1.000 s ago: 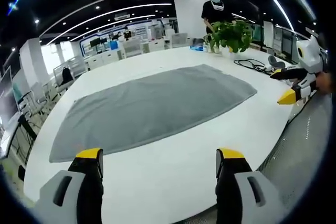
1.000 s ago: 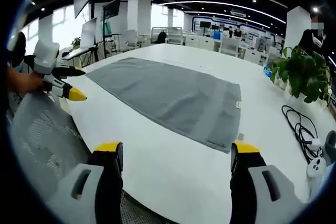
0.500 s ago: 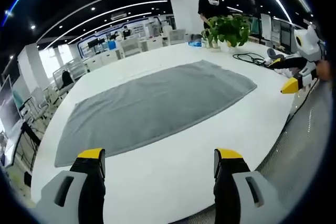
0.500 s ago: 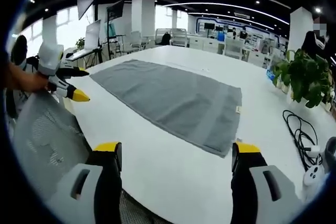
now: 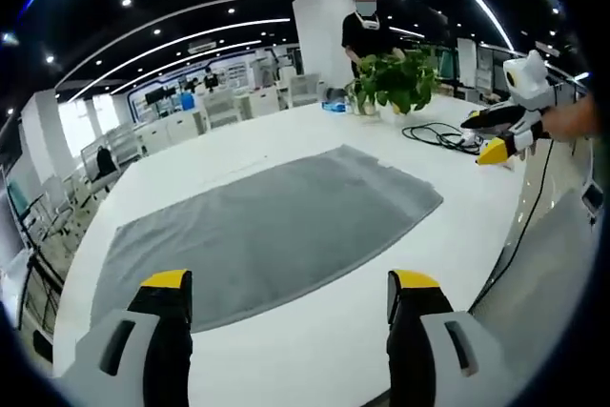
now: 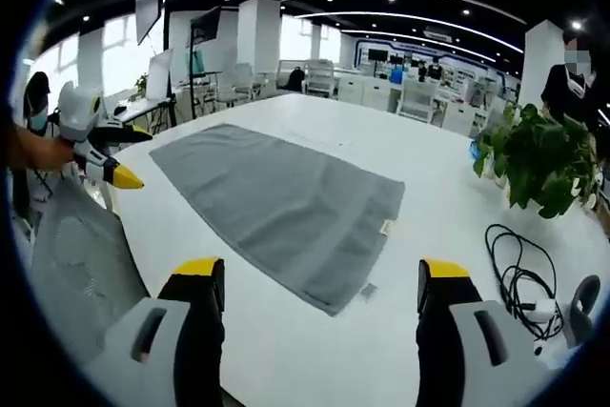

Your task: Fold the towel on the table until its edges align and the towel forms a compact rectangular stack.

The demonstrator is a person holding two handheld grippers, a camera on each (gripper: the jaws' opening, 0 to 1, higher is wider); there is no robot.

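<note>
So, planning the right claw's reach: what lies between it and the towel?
Bare white table. In the right gripper view nothing sits between the open right claw and the gray towel; a small tag lies just beside the towel's near corner.

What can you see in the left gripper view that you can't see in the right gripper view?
In the left gripper view alone: the right tongs coming in from the right, jaws apart. In the right gripper view alone: the left tongs coming in from the left, and a little tag on the towel's edge. Both share the grey towel lying flat and unfolded on the white table, the green plant, the black cable, and a person standing behind the plant.
</note>
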